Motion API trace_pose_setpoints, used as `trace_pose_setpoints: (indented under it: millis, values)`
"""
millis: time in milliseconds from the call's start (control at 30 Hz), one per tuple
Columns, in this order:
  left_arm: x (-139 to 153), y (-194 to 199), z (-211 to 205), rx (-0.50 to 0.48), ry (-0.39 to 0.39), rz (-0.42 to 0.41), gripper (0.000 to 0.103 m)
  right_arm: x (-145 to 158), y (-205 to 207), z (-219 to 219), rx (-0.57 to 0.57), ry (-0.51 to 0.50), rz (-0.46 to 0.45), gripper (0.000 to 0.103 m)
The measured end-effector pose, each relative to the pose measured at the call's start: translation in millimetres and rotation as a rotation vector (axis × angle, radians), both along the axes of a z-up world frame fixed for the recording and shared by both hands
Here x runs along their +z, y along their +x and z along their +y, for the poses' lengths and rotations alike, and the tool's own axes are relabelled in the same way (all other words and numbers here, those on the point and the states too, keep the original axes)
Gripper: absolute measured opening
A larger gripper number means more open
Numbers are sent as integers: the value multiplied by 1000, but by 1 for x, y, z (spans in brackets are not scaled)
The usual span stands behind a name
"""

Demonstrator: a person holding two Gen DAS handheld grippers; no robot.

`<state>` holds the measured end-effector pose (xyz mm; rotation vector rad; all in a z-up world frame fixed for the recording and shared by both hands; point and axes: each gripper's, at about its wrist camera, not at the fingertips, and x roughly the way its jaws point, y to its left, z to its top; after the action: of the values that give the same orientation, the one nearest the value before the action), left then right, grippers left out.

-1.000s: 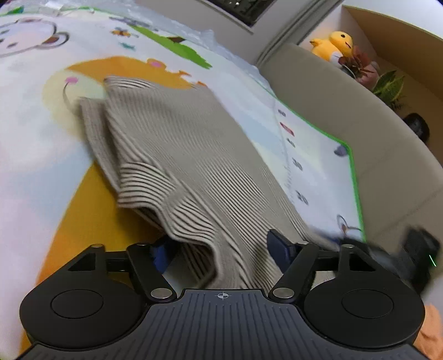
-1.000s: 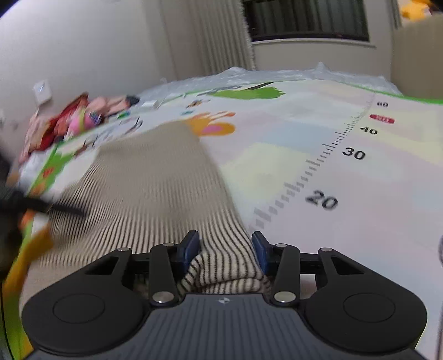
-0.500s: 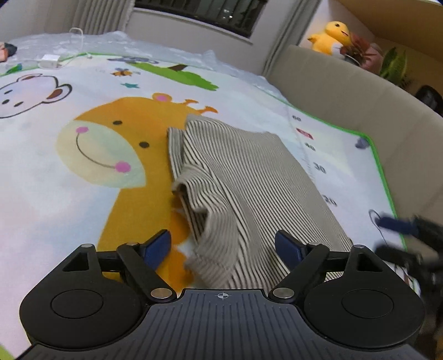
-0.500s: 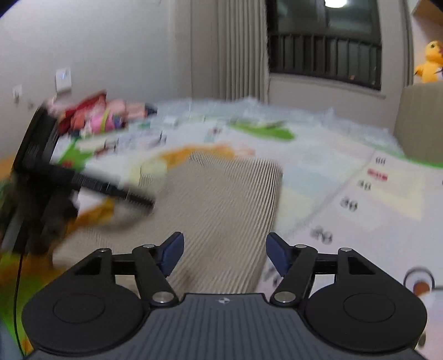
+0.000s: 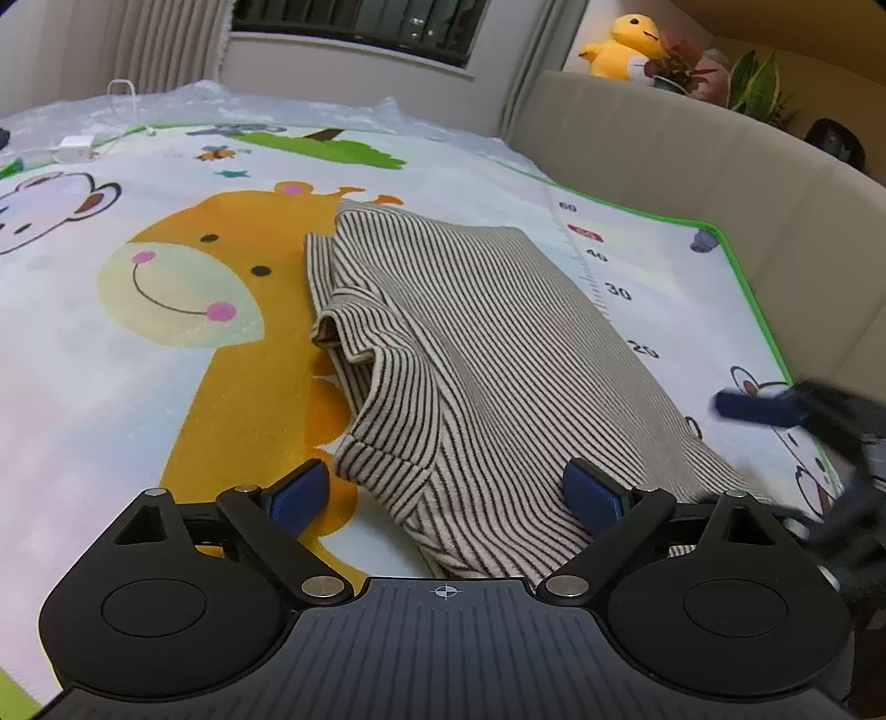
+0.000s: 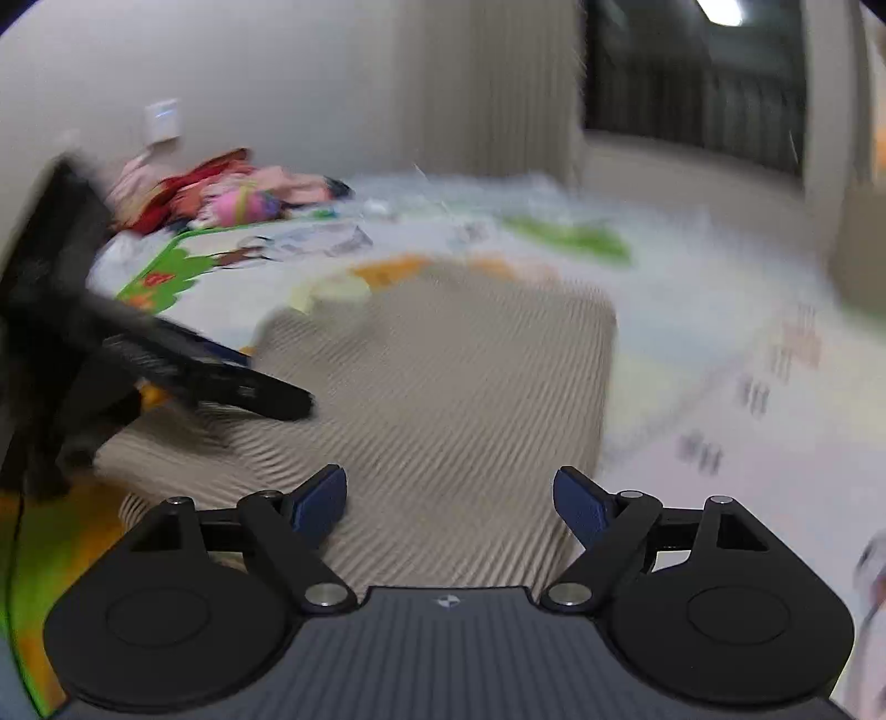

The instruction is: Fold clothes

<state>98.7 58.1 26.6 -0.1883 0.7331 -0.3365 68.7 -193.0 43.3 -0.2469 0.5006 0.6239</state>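
A beige and dark striped garment (image 5: 476,354) lies folded on the cartoon play mat (image 5: 111,360), with a loose sleeve edge curled up on its left side. My left gripper (image 5: 448,493) is open and empty, just above the garment's near edge. My right gripper (image 6: 448,498) is open and empty, lifted above the same garment (image 6: 443,376), which looks blurred there. The right gripper also shows blurred at the right edge of the left wrist view (image 5: 797,421), and the left gripper shows at the left of the right wrist view (image 6: 166,360).
A beige sofa back (image 5: 720,166) runs along the mat's right side, with a yellow plush toy (image 5: 620,47) and plants on the ledge behind it. A pile of colourful clothes (image 6: 221,188) lies by the wall. A white charger and cable (image 5: 77,147) lie at the mat's far left.
Both grippers have let go of the garment and opened. They have pulled back and risen, and the garment has dropped flat onto the mat.
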Motion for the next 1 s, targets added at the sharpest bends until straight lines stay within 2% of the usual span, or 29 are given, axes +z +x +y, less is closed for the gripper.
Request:
trace_pose_setpoints:
  millis: [67, 100, 200, 300, 400, 433, 467, 600, 667, 767, 933, 1000]
  values:
    - [-1, 1, 0, -1, -6, -1, 96, 9, -20, 11, 97, -50, -93, 83]
    - [-1, 1, 1, -1, -7, -2, 96, 12, -31, 17, 158, -71, -107, 83]
    - [-2, 1, 1, -1, -14, -4, 97, 8, -48, 32, 283, -123, -54, 84]
    - [-1, 0, 4, -5, -23, -8, 97, -18, -57, 50, 300, -276, -117, 84]
    - [7, -8, 11, -15, -15, -42, 97, -28, -56, 60, 275, -301, -131, 86]
    - [11, -12, 15, -19, -8, -61, 97, -23, -49, 59, 249, -264, -80, 82]
    - [15, -17, 18, -25, -1, -81, 97, -17, -40, 57, 211, -212, -15, 72]
    - [30, -41, 30, -110, 44, -179, 99, 1, 10, 25, 79, 101, 299, 68]
    - [32, -53, 27, -171, 89, -205, 100, 2, 22, 15, 56, 189, 381, 67]
    - [33, -70, 15, -280, 172, -233, 100, -2, 33, 6, 46, 253, 435, 67]
    - [15, -96, -31, -435, 452, -359, 100, -5, 43, -7, 38, 322, 499, 67]
    - [8, -99, -47, -467, 529, -406, 100, -9, 44, -12, 36, 332, 508, 67]
